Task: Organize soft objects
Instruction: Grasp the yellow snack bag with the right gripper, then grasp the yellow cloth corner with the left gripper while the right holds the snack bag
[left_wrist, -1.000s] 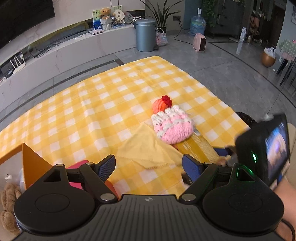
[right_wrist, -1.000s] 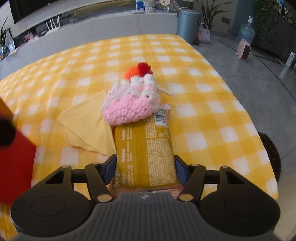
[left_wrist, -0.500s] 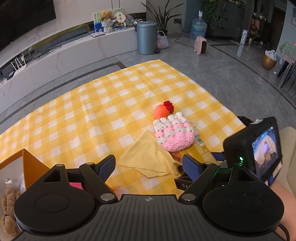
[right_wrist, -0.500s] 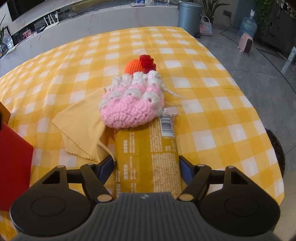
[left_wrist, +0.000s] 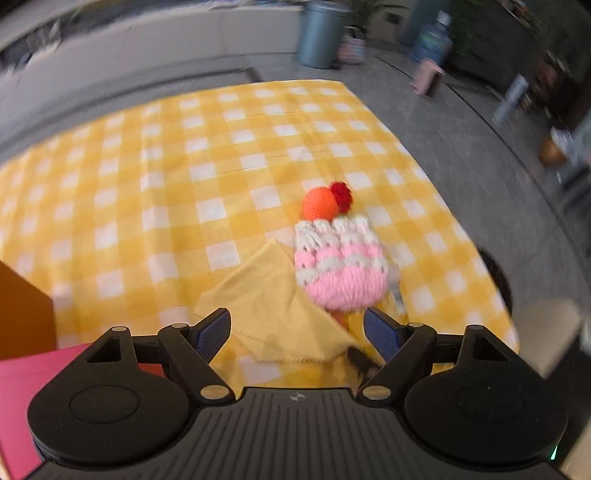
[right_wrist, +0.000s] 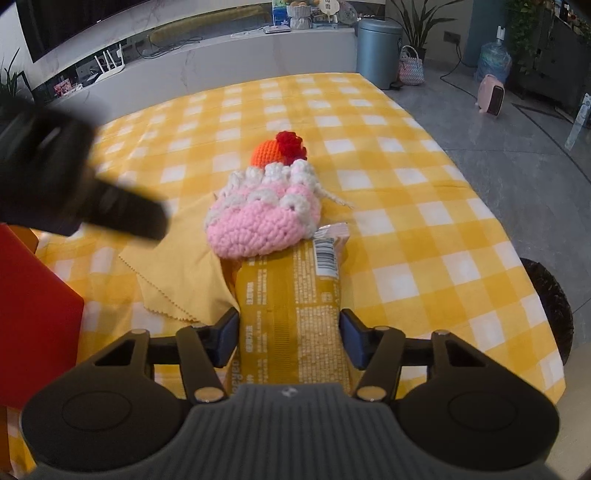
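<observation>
Since the earlier frame the left tool (left_wrist: 297, 330), its jaws spread and empty, has dropped over the yellow cloth (left_wrist: 273, 306). Right tool (right_wrist: 288, 334) is closing on the snack packet (right_wrist: 291, 314), whose long axis runs straight ahead under the crocheted cupcake (right_wrist: 264, 218) on the worktop (right_wrist: 424, 236).

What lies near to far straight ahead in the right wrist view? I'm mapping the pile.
right gripper, closing on the snack packet → pink knitted cupcake → orange ball → red pompom → bin
</observation>
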